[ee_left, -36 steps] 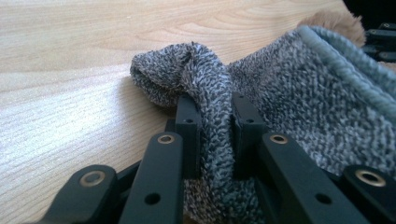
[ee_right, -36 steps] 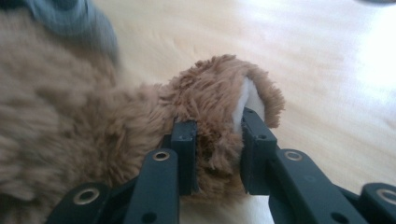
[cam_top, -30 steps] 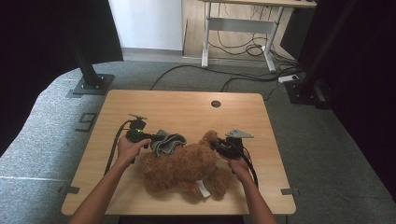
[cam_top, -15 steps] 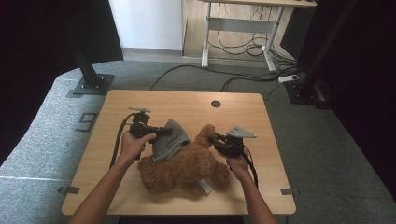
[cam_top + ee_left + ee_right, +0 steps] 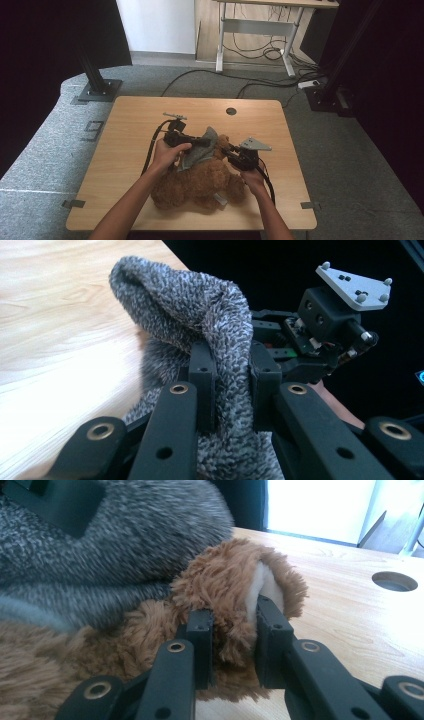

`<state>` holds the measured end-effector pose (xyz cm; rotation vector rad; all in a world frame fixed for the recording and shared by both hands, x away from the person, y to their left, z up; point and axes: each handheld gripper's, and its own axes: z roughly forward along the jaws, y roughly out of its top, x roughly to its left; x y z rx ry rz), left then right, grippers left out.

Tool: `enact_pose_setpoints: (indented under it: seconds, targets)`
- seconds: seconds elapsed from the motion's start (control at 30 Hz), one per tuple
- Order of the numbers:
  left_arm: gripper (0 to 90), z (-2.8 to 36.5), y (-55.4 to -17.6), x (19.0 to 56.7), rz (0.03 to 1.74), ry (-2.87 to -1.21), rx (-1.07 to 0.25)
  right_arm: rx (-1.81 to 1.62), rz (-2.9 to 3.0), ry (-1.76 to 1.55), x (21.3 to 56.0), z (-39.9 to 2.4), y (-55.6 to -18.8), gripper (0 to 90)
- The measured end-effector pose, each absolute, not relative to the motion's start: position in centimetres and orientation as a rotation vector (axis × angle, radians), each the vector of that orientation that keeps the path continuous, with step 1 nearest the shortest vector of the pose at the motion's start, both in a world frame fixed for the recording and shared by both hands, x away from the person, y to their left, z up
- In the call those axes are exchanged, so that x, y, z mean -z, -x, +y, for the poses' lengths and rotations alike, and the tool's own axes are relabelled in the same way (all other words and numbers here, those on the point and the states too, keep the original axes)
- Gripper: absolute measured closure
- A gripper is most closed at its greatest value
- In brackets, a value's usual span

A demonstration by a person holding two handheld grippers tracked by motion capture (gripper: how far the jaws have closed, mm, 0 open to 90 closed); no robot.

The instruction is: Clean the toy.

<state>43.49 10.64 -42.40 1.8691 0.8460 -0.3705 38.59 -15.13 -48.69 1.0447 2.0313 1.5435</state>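
1. Left gripper (image 5: 200, 142) – black body, brass-ringed pivot holes, black cable.
2. Right gripper (image 5: 231, 151) – black, grey three-cornered plate with small studs on top.
3. Forearms bare, no sleeves.

The left gripper (image 5: 232, 385) has its jaws clamped on a fold of grey knit cloth (image 5: 200, 320), which bulges up toward 11 o'clock. At 2 o'clock sits the right gripper (image 5: 320, 335) with its grey plate (image 5: 354, 285). The table (image 5: 60, 325) spreads toward 9 o'clock.
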Motion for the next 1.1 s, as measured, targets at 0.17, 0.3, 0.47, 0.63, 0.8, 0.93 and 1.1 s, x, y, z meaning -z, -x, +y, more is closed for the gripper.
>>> enact_pose_setpoints:
  seconds: [0.17,0.3,0.47,0.63,0.8,0.93,1.1]
  targets:
    - [76.5,8.5,-43.7,43.3,0.861,-1.915,0.362,-1.525,2.037,-1.039,48.9,-14.8,-38.5,72.8]
    - [77.1,7.8,-43.6,43.6,0.875,-1.955,0.3,-1.511,2.036,-1.056,49.3,-14.9,-38.6,72.8]
    - [77.8,8.5,-43.4,43.9,0.897,-1.962,0.288,-1.523,2.022,-1.072,49.6,-15.1,-38.6,72.8]
    - [78.1,9.9,-43.3,44.1,0.928,-1.955,0.276,-1.521,2.016,-1.062,49.5,-15.2,-38.4,72.7]
    - [78.3,12.1,-43.2,44.5,0.985,-1.968,0.246,-1.523,2.002,-1.064,49.5,-15.3,-38.3,72.8]
    - [78.4,14.1,-43.1,45.1,1.023,-1.98,0.231,-1.524,1.98,-1.079,49.4,-15.6,-38.2,72.8]
    - [78.3,16.7,-42.8,45.4,1.059,-1.956,0.229,-1.517,1.941,-1.111,49.5,-16.4,-38.1,72.8]
